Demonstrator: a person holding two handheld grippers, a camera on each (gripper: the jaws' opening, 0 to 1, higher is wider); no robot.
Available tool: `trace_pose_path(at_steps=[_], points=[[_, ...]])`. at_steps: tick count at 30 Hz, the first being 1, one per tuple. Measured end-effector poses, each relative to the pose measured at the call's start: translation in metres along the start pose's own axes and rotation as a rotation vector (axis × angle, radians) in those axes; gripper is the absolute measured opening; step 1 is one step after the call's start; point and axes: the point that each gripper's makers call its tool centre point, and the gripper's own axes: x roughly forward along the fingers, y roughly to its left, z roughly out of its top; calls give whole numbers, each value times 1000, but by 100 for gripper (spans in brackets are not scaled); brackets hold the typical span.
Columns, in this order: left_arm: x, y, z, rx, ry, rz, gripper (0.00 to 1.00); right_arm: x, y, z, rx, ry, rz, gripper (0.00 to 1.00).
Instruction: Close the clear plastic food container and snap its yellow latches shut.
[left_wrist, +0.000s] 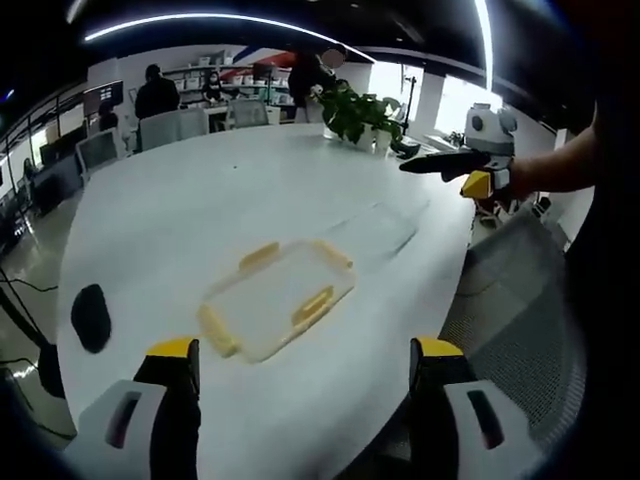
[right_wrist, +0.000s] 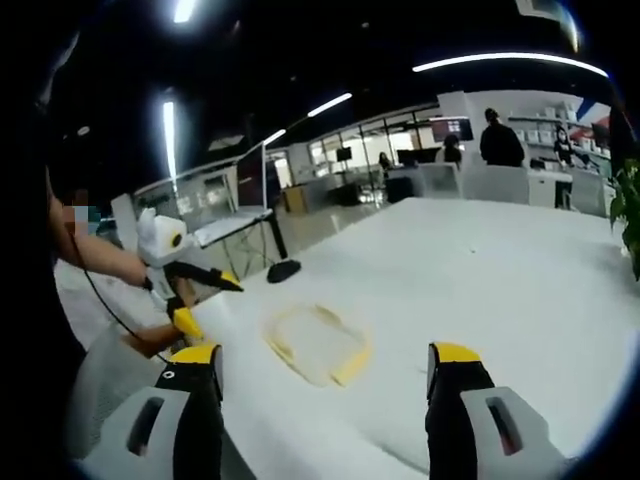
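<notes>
Not started: clear lid (left_wrist: 278, 298) with yellow latches (left_wrist: 312, 306) flat on white table (left_wrist: 180, 210) beside clear container base (left_wrist: 378, 228), left gripper (left_wrist: 304, 372) and right gripper (right_wrist: 327, 372) both spread, empty.

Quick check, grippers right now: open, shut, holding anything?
Left gripper: open, holding nothing, short of the clear container.
Right gripper: open, holding nothing, also off the container.
</notes>
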Motion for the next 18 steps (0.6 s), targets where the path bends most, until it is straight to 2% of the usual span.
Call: trace_pose_path(at_steps=[18], points=[[6, 13, -4, 27, 32, -22, 85, 15, 0, 0, -11, 20, 10, 84]])
